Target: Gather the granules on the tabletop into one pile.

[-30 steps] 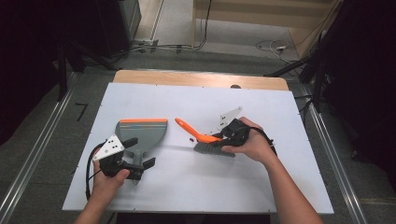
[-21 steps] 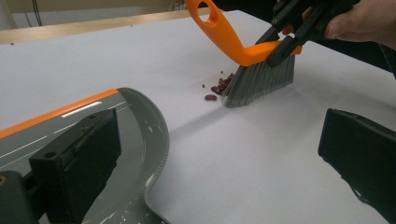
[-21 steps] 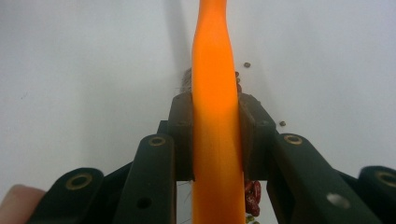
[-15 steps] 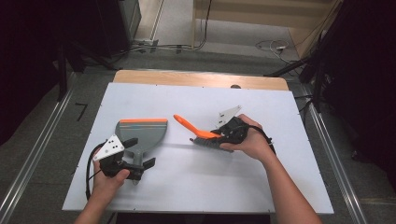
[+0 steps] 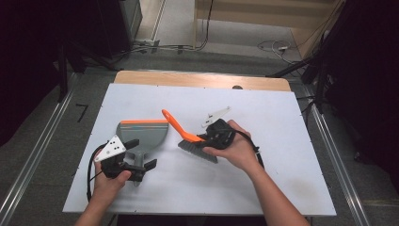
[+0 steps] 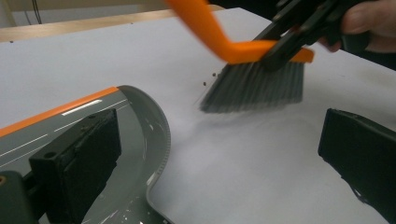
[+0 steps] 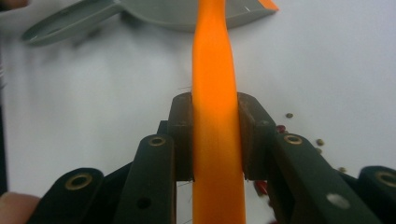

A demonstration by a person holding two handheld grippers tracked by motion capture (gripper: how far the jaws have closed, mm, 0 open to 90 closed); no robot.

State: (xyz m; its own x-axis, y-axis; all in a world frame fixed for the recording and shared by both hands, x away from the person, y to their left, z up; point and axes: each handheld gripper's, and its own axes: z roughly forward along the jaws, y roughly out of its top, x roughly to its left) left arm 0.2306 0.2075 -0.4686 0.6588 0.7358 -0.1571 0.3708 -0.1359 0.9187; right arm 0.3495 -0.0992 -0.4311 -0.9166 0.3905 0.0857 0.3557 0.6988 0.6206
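- Right tongs (image 5: pixel 207 138) clench the orange brush (image 5: pixel 188 140), bristles on the white table (image 5: pixel 282 141).
- Left tongs (image 5: pixel 141 155) gape wide around the grey dustpan (image 5: pixel 143 133) handle.

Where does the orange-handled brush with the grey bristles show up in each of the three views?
High view: orange-handled brush with grey bristles at table centre, held by the right tool.
Left gripper view: upper right, bristles down.
Right gripper view: its handle runs up the middle between the jaws.
Shared landmark: grey plastic dustpan with orange lip.
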